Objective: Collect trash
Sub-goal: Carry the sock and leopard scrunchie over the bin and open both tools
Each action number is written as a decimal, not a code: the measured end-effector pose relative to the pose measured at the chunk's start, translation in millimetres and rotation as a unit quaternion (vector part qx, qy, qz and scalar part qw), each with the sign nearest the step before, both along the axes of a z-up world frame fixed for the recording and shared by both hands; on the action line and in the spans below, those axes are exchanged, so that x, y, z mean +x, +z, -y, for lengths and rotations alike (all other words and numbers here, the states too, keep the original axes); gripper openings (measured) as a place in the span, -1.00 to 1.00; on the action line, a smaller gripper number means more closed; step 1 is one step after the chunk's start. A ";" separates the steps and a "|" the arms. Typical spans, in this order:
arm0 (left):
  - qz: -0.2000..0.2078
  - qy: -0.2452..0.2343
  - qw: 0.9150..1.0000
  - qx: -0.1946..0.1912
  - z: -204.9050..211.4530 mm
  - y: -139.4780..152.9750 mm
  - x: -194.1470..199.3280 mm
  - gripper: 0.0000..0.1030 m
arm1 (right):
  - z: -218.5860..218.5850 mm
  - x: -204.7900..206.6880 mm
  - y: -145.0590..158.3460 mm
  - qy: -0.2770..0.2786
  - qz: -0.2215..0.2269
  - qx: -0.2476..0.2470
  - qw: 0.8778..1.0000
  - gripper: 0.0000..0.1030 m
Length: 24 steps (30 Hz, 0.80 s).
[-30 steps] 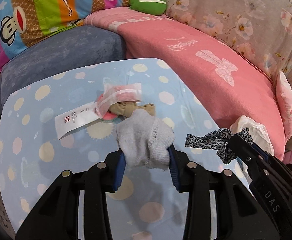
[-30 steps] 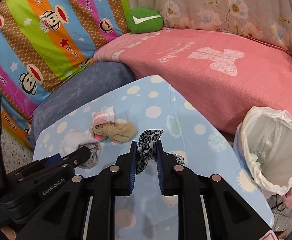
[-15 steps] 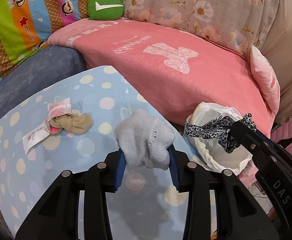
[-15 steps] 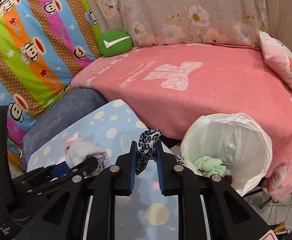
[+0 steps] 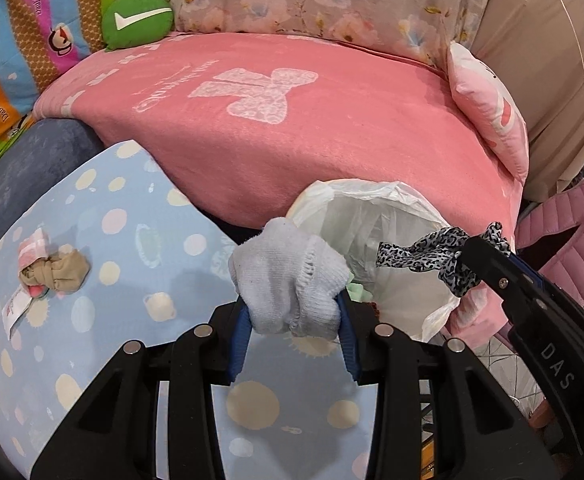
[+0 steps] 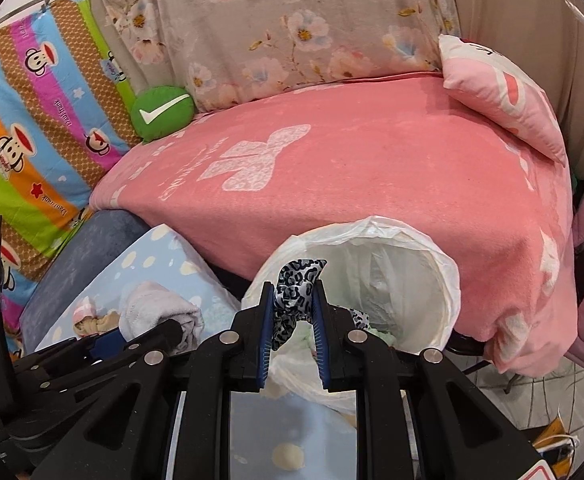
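Currently: left gripper (image 5: 294, 312) jaws clamped white sock (image 5: 287, 276); right gripper (image 6: 294, 320) jaws clamped leopard scrunchie (image 6: 292, 300), both w/ bin bag (image 6: 412, 240) ahead. Step: carry-to-bin. Next: release over opening.

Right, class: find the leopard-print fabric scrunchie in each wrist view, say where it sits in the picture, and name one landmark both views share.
Left wrist view: the leopard-print fabric scrunchie is right of centre, pinched in the right tongs before the white plastic bin bag.
Right wrist view: it is bottom centre, between those tongs, in front of the bag's mouth.
Shared landmark: the round green cushion with a white tick.
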State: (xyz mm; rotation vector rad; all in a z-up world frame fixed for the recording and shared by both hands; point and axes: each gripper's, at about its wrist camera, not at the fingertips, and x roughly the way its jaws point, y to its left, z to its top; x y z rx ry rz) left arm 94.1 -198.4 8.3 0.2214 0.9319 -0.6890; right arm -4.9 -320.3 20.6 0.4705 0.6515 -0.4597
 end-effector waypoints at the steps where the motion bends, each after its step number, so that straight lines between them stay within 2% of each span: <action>1: 0.000 -0.005 1.000 0.001 5.0 -0.6 -1.3 -0.29 | 5.3 -2.3 -1.6 -0.005 -0.001 0.001 1.000 -0.66; 8: -0.001 -0.048 0.999 0.004 45.8 -4.7 -8.6 -0.25 | 33.7 -12.7 -9.7 -0.034 -0.009 0.001 0.999 -0.66; 13: -0.003 -0.063 0.998 -0.014 64.5 -2.1 -6.4 -0.19 | 46.7 -15.8 -13.9 -0.048 -0.014 0.001 0.999 -0.66; 15: 0.002 -0.065 0.998 -0.021 68.7 -0.2 -6.0 0.04 | 51.2 -15.5 -14.7 -0.051 -0.015 0.001 0.999 -0.66; 17: 0.018 -0.049 0.998 -0.024 67.7 4.1 -4.8 0.46 | 55.1 -14.9 -15.1 -0.054 -0.016 0.000 0.998 -0.65; 19: 0.025 -0.038 0.999 -0.028 65.8 6.5 -3.4 0.52 | 57.6 -13.7 -15.9 -0.055 -0.017 0.002 0.998 -0.65; 24: 0.037 -0.020 0.999 -0.016 57.6 4.6 4.0 0.52 | 56.4 -5.0 -16.6 -0.049 -0.020 -0.003 0.999 -0.65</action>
